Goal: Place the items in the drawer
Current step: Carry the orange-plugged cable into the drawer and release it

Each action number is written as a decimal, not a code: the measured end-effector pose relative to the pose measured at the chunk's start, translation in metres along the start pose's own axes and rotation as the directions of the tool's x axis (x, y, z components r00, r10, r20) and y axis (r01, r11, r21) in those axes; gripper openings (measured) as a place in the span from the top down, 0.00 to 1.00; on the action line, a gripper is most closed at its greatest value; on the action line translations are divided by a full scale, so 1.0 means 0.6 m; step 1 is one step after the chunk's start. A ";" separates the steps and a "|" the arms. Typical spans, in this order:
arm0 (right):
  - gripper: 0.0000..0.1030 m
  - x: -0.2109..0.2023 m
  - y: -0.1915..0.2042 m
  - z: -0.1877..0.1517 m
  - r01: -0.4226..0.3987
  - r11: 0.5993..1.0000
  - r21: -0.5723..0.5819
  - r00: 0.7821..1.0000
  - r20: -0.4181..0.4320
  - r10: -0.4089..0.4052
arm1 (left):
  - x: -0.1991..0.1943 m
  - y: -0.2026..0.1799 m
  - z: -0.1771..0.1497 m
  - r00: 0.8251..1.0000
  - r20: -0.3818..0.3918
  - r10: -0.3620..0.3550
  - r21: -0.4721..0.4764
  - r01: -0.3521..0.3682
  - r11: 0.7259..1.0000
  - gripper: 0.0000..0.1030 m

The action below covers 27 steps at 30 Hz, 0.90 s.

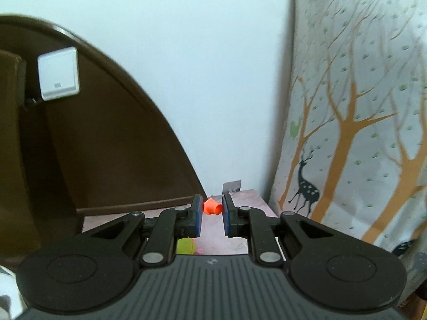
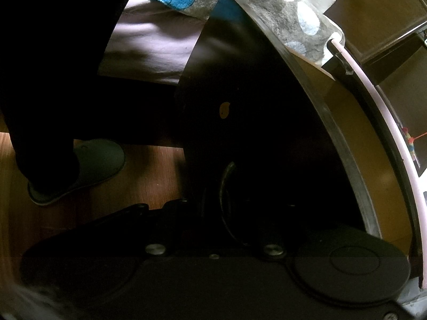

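Observation:
In the left wrist view my left gripper (image 1: 211,210) is open and empty, held above a pink-covered surface (image 1: 240,200). A small orange plastic piece (image 1: 212,207) lies on that surface, seen in the gap between the blue pads. A yellow-green object (image 1: 185,246) shows under the left finger. In the right wrist view my right gripper (image 2: 226,200) is in deep shadow against the dark drawer front (image 2: 240,93); a curved metal handle (image 2: 224,186) runs between the fingers, which seem closed on it. The drawer's tan inside (image 2: 368,138) shows to the right.
A brown headboard (image 1: 106,133) with a white switch (image 1: 58,73) stands at the left, and a deer-print curtain (image 1: 360,106) at the right. In the right wrist view a slippered foot (image 2: 88,165) stands on the wooden floor, beside a pink bed (image 2: 149,45).

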State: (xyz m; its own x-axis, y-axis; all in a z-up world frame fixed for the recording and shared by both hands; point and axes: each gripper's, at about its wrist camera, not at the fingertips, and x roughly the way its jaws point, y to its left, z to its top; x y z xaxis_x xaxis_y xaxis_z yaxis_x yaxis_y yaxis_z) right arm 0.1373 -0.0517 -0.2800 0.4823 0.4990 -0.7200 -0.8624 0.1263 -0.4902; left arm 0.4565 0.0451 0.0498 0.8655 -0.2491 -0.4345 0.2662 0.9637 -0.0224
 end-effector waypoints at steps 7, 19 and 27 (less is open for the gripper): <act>0.87 0.000 0.000 0.001 0.001 1.000 -0.003 1.000 -0.002 -0.001 | -0.108 -0.017 0.004 0.999 0.032 -0.018 0.006 0.018 1.000 0.86; 0.87 0.002 0.000 0.005 0.001 1.000 -0.003 1.000 -0.017 -0.001 | -0.192 -0.078 -0.097 0.984 -0.109 -0.138 -0.027 0.136 0.990 0.86; 0.86 0.001 0.002 0.005 0.003 1.000 -0.007 1.000 -0.022 -0.003 | -0.195 -0.116 -0.160 0.959 -0.159 -0.233 -0.084 0.222 0.971 0.86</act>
State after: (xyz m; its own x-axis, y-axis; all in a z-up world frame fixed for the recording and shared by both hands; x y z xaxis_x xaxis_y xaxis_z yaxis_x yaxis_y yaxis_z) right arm 0.1358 -0.0488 -0.2797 0.4884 0.4797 -0.7290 -0.8598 0.1222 -0.4957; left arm 0.2957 0.0165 0.0157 0.7009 -0.4482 -0.5548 0.4151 0.8889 -0.1937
